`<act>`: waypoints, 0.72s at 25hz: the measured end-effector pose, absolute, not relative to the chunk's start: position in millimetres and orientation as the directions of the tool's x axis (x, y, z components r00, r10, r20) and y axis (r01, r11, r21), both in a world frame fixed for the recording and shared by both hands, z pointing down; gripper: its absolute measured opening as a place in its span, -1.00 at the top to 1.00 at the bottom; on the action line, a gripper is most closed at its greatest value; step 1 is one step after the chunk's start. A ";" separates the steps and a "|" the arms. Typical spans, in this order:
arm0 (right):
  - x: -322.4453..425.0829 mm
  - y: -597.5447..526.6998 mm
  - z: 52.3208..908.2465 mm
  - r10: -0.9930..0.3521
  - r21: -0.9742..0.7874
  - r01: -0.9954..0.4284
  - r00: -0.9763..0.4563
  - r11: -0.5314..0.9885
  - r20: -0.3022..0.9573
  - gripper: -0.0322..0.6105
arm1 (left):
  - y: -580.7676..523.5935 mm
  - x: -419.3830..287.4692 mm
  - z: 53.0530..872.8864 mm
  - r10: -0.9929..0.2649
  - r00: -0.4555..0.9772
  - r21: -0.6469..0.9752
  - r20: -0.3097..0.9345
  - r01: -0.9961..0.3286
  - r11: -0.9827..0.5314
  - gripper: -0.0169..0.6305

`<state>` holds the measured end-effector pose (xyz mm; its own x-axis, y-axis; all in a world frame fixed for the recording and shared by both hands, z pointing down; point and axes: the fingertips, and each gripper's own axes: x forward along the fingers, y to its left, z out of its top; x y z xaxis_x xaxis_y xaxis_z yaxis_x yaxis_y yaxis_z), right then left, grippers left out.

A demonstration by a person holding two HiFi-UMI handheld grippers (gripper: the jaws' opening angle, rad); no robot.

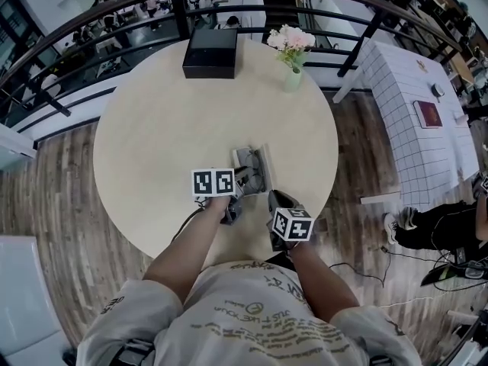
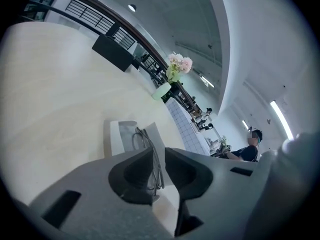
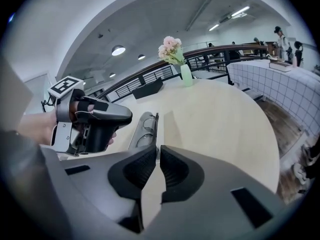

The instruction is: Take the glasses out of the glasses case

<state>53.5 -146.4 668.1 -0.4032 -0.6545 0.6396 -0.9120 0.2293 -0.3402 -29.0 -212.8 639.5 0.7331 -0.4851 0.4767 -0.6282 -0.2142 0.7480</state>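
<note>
Resting in the glasses case (image 2: 115,136) pinched by right tongs (image 3: 158,151), glasses (image 3: 144,133) face slightly parted left tongs (image 2: 159,151).

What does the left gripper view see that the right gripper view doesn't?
Only the left gripper view: a seated person far off, from the chest up. Only the right gripper view: the left gripper from outside, with its marker cube. Both: the open glasses case with the glasses inside, the black box, the pink flowers in their green vase, and the round table.
</note>
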 end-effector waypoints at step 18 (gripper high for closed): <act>50.2 -135.3 606.7 -0.695 -0.390 -0.872 -0.477 0.295 0.539 0.83 | -197.4 -27.0 666.7 -0.444 0.642 0.677 0.624 -0.729 -0.102 0.67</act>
